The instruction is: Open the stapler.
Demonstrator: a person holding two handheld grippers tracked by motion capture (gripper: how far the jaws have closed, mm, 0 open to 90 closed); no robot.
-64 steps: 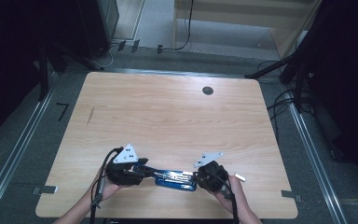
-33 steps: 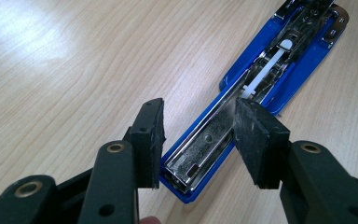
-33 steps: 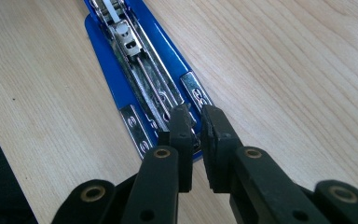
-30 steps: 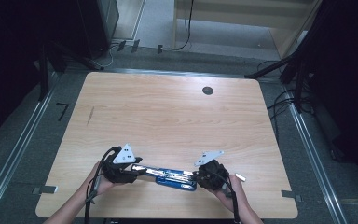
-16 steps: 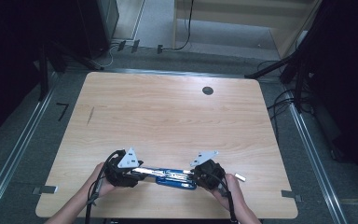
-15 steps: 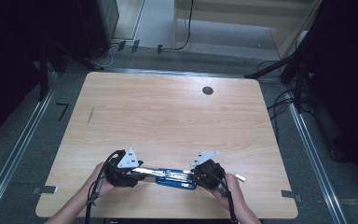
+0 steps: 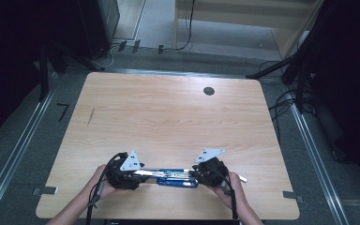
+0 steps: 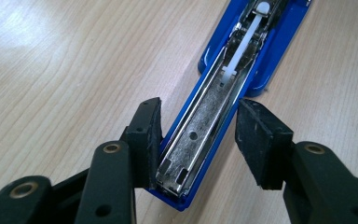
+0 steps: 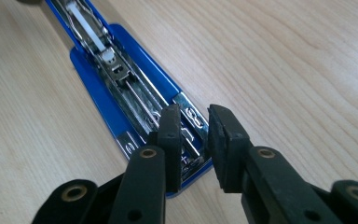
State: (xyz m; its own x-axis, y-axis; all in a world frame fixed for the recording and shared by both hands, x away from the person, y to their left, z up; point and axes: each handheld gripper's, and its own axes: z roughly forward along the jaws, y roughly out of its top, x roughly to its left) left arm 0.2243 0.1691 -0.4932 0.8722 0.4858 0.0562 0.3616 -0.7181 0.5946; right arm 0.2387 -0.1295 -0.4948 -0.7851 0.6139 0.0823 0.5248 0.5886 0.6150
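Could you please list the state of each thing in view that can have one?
Blue stapler: lying flat on the table, swung open, metal staple channel bared.
Left gripper: jaws astride the stapler's end; one pad touching its side, the other apart.
Right gripper: jaws just been opening, a narrow gap, over the stapler's other end.

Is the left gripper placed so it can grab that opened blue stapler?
Probably yes. The left gripper already straddles the near end of the blue stapler: one pad lies against its side, the other stands just clear, and nothing sits between them.
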